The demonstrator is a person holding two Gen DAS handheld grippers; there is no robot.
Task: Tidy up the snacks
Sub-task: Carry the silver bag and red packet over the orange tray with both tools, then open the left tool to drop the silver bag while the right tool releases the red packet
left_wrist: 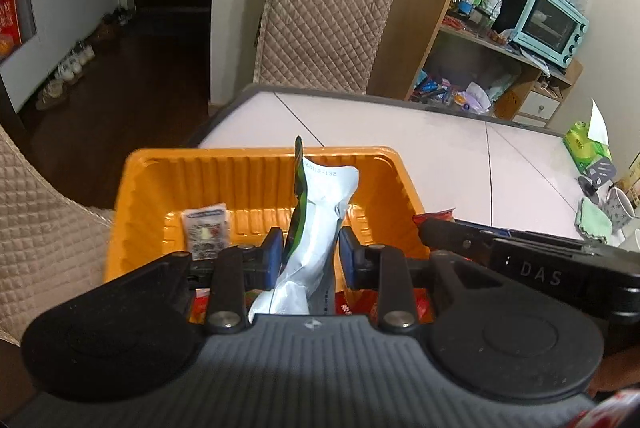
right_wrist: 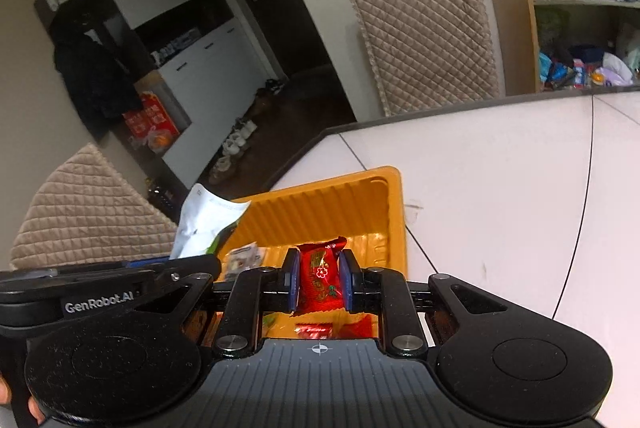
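An orange plastic tray (left_wrist: 256, 163) stands on the white table; it also shows in the right wrist view (right_wrist: 360, 195). My left gripper (left_wrist: 308, 256) is shut on a white and green snack packet (left_wrist: 320, 220) held upright over the tray; the packet also shows in the right wrist view (right_wrist: 204, 224). My right gripper (right_wrist: 319, 278) is shut on a red snack packet (right_wrist: 319, 274) above the tray. A small white packet (left_wrist: 206, 228) lies on the tray floor, and red packets (left_wrist: 360, 308) lie near its front.
The white table (left_wrist: 440, 155) has a grey rim. Quilted chairs (left_wrist: 328, 15) stand at the far side and left. A green tissue pack (left_wrist: 586, 147), cups and a cloth sit at the table's right. A cluttered shelf with a blue oven (left_wrist: 550, 23) stands behind.
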